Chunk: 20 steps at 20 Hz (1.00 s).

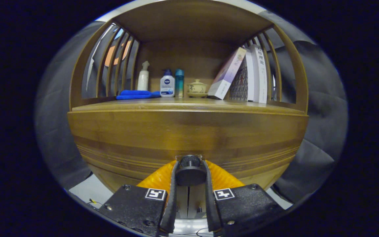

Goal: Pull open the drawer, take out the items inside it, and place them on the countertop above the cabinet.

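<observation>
Below the wooden countertop (189, 104) crowded with bottles and books, my gripper (189, 176) is clamped on the round drawer knob (190, 171) against the drawer front (189, 138); I judge a crooked pull could slip it free.

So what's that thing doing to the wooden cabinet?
A person's handheld tool has its two fingers closed on the round knob of the cabinet's drawer, ready to pull it. The drawer front looks flush, so it seems not yet open. On the countertop above sit a blue cloth, some bottles, a lidded cup and books.
</observation>
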Each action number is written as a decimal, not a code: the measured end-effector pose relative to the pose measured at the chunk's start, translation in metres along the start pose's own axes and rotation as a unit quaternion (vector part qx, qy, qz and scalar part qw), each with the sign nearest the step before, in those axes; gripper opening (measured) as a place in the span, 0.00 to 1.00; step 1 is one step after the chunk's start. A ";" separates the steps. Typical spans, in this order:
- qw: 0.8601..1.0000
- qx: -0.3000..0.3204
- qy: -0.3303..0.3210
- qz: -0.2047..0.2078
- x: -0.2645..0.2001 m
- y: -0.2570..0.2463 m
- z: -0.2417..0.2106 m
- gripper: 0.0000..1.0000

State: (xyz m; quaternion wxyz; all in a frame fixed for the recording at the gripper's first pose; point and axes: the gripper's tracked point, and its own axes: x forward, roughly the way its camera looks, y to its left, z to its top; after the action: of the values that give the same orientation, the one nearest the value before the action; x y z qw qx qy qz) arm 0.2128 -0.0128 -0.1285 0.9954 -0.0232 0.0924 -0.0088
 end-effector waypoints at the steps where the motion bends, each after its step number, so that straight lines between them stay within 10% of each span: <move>1: 1.000 0.001 0.001 0.001 -0.001 0.000 0.000 0.40; 20: 1.000 0.001 -0.002 0.008 -0.085 -0.006 -0.024 0.38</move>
State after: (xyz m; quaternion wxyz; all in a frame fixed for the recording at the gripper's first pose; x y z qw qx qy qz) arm 0.1244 -0.0184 -0.1361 0.9957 -0.0214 0.0901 -0.0009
